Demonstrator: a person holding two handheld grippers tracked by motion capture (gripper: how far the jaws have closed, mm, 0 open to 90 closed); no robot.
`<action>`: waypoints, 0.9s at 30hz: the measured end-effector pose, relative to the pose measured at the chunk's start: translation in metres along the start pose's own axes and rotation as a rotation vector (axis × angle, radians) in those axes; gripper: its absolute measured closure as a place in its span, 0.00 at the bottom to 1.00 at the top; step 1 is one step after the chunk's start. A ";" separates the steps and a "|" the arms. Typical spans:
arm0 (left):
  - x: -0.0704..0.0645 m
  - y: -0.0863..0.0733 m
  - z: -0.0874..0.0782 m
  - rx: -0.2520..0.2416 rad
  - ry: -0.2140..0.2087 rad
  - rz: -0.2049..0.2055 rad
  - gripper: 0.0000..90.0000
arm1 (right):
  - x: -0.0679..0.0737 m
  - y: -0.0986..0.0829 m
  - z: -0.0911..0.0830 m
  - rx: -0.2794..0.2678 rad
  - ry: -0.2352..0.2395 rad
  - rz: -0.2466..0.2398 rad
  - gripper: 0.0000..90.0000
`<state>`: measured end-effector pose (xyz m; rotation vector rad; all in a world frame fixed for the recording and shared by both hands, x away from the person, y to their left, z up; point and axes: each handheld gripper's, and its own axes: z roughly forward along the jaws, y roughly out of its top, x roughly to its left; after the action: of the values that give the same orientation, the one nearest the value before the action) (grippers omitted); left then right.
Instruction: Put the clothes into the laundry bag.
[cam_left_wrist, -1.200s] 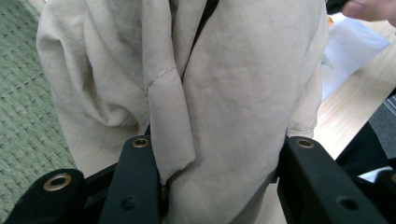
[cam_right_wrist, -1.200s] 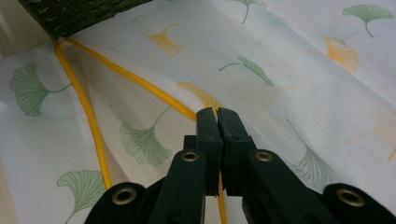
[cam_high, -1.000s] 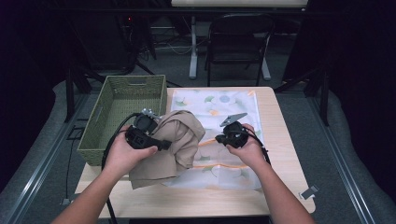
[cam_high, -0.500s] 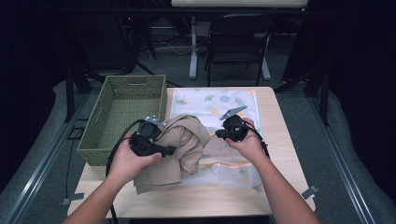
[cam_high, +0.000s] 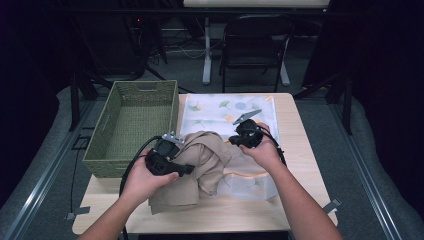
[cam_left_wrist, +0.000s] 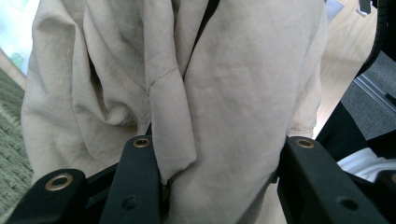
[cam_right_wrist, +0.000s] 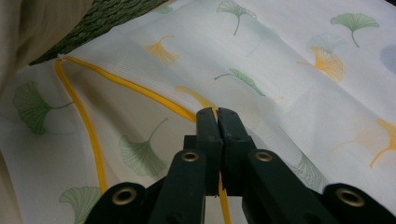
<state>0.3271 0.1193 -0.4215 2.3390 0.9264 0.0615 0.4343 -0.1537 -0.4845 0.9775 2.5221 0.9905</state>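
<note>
A crumpled beige garment (cam_high: 205, 160) lies at the table's middle, partly over a white mesh bag (cam_high: 225, 107) printed with green and orange leaves. My left gripper (cam_high: 186, 170) points into the garment from the left. In the left gripper view its jaws stand wide apart, and the beige garment (cam_left_wrist: 243, 84) bulges between them, filling the gap of the left gripper (cam_left_wrist: 222, 144). My right gripper (cam_high: 236, 141) is at the bag's near middle. Seen along its own jaws, the right gripper (cam_right_wrist: 217, 112) is shut on the yellow-trimmed edge of the bag (cam_right_wrist: 289, 70).
A green woven basket (cam_high: 107, 145) stands at the table's left edge, touching the bag's left side, and its wall (cam_right_wrist: 107, 14) is also seen past the right gripper. Bare wood (cam_high: 295, 130) runs along the right. A black chair (cam_high: 255, 45) stands beyond the table.
Both hands have drawn slightly toward me. The left gripper shifted right and nearer with the garment bunched against it. The right gripper kept its grip on the bag's edge, lifting it a little.
</note>
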 end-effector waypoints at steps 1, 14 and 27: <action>-0.001 0.000 0.002 0.000 0.000 0.003 0.70 | 0.000 0.001 0.000 0.008 -0.002 0.002 0.98; -0.007 -0.001 0.017 0.006 -0.029 0.017 0.70 | -0.001 0.002 0.003 0.007 0.004 0.011 0.98; -0.013 -0.004 0.045 0.030 -0.050 0.035 0.70 | 0.001 0.003 0.002 0.006 0.003 0.005 0.98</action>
<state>0.3262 0.0893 -0.4573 2.3738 0.8683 0.0037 0.4363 -0.1498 -0.4839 0.9856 2.5276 0.9871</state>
